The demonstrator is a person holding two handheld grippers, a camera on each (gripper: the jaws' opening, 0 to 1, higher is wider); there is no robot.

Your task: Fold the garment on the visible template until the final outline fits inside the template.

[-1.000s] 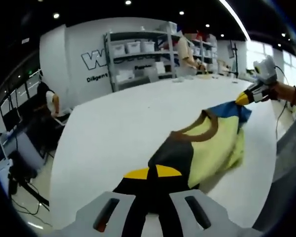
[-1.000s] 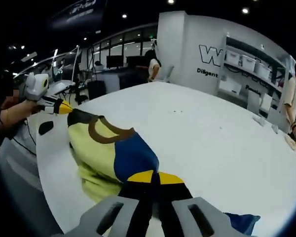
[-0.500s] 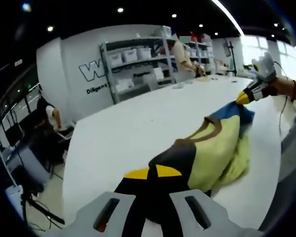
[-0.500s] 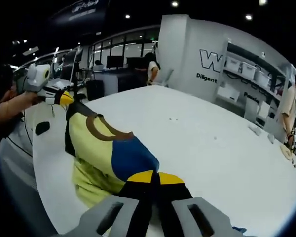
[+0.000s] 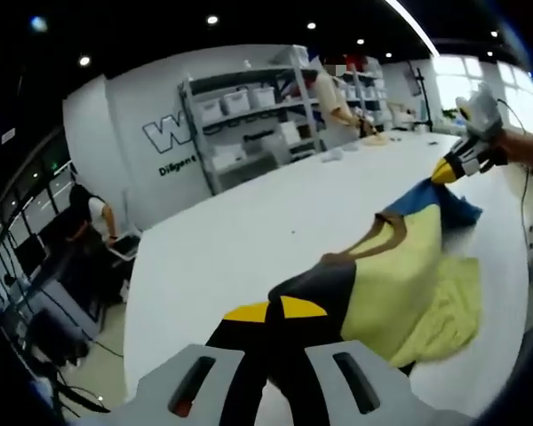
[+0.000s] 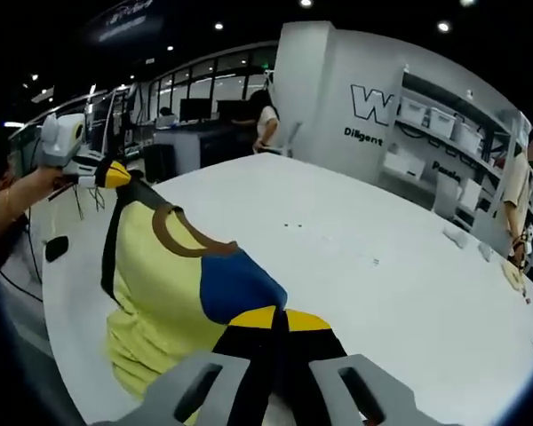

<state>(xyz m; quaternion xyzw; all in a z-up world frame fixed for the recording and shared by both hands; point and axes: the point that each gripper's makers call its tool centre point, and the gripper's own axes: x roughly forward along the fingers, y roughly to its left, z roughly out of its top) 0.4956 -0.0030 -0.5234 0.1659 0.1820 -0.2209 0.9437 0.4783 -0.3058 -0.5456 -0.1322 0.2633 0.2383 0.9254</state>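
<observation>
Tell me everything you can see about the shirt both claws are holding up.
The shirt looks like soft knit cloth, mostly pale yellow, with a brown neckband, one blue shoulder and one dark shoulder. The right claw pinches the blue shoulder, the left claw the dark one. It hangs stretched between them, its hem draping onto the white table.
</observation>
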